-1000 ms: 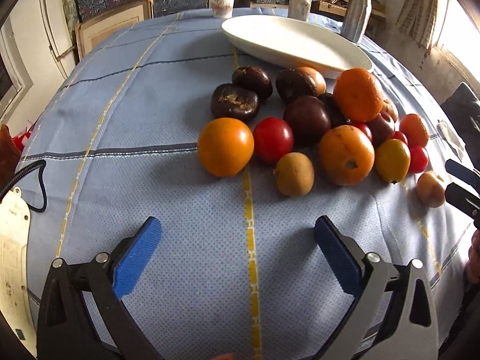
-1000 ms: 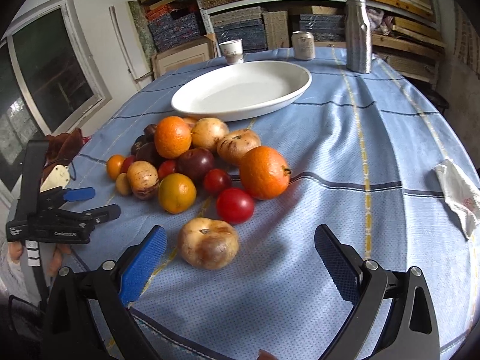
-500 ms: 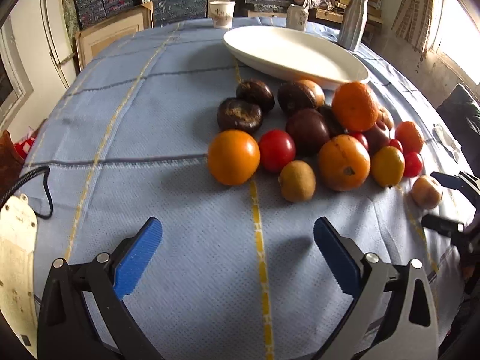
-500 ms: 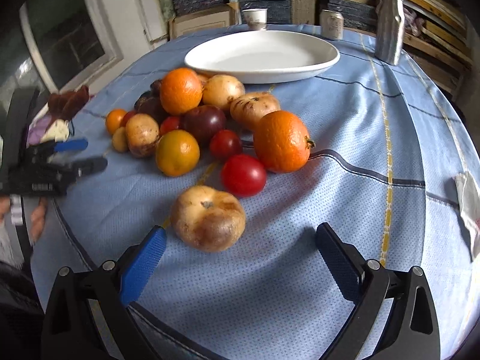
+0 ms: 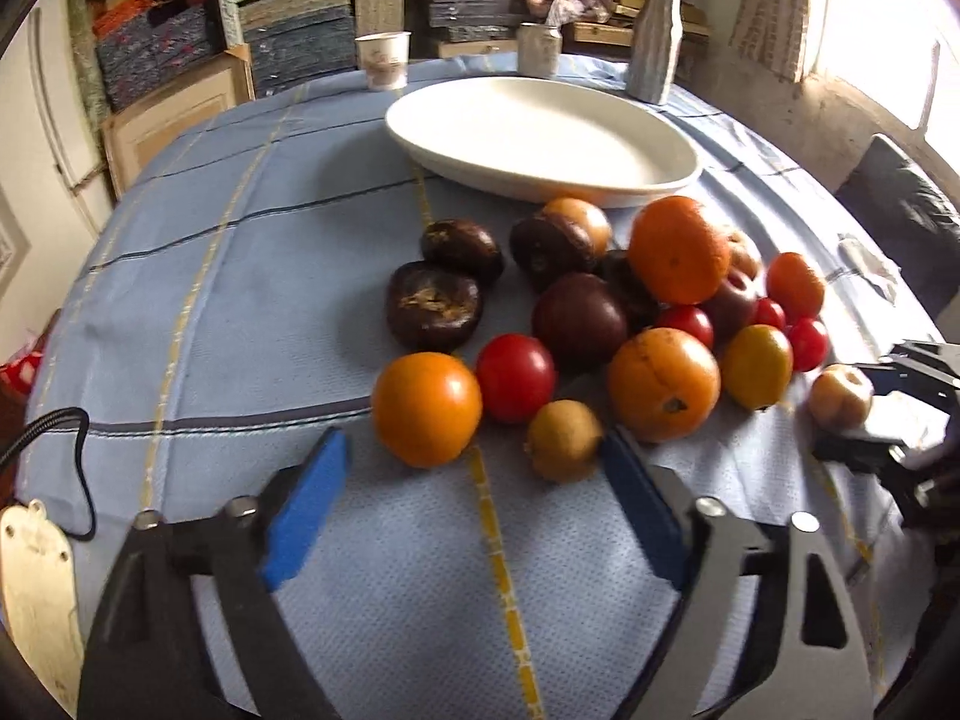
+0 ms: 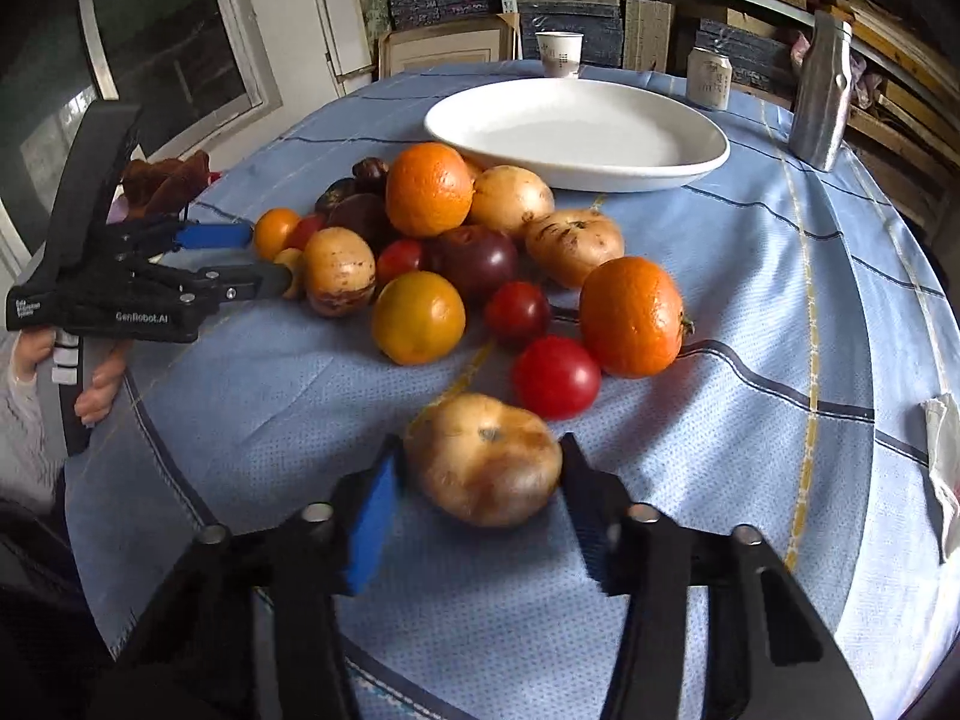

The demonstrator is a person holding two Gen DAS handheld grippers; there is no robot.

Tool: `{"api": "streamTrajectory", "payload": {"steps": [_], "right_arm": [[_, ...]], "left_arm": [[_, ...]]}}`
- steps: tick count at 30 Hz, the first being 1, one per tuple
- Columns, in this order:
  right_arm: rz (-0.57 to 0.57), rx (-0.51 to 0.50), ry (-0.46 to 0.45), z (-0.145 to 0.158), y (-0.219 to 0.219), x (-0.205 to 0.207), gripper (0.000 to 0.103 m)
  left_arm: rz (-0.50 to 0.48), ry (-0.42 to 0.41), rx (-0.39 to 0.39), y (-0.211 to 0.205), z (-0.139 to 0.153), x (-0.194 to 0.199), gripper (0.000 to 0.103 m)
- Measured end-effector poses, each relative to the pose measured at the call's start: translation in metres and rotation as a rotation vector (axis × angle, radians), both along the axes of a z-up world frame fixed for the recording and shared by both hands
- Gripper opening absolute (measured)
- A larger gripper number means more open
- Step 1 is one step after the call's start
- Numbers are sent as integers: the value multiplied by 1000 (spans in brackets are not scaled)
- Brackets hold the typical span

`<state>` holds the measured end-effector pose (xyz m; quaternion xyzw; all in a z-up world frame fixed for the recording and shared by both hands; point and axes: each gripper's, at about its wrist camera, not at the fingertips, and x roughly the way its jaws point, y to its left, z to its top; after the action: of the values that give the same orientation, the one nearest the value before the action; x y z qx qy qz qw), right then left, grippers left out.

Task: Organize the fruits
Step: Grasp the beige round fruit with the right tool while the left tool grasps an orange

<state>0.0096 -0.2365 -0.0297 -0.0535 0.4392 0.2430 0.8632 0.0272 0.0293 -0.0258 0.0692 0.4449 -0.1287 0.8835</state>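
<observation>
— Both our grippers have just been closing; what's between them?
— Our right gripper [image 6: 480,480] brackets the pale fruit [image 6: 483,459], pads touching. Our left gripper [image 5: 474,480] gapes, empty, near the orange [image 5: 426,408] on the blue-clothed desk [image 5: 240,300], shelves behind.

The white cloth [image 6: 945,468] is cut off, perhaps a napkin.

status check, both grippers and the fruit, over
Right gripper jaws just closing around the pale fruit. Left gripper closing too, nothing between, short of the orange. Plate empty, path clear.
</observation>
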Motion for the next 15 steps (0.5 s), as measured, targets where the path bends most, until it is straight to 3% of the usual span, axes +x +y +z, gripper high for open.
{"api": "streamTrajectory", "payload": {"steps": [6, 15], "right_arm": [[-2, 46, 29, -1, -4, 9, 45], [2, 70, 45, -2, -7, 9, 45]], "left_arm": [[-16, -1, -36, 2, 1, 3, 74], [1, -19, -146, 34, 14, 17, 73]]}}
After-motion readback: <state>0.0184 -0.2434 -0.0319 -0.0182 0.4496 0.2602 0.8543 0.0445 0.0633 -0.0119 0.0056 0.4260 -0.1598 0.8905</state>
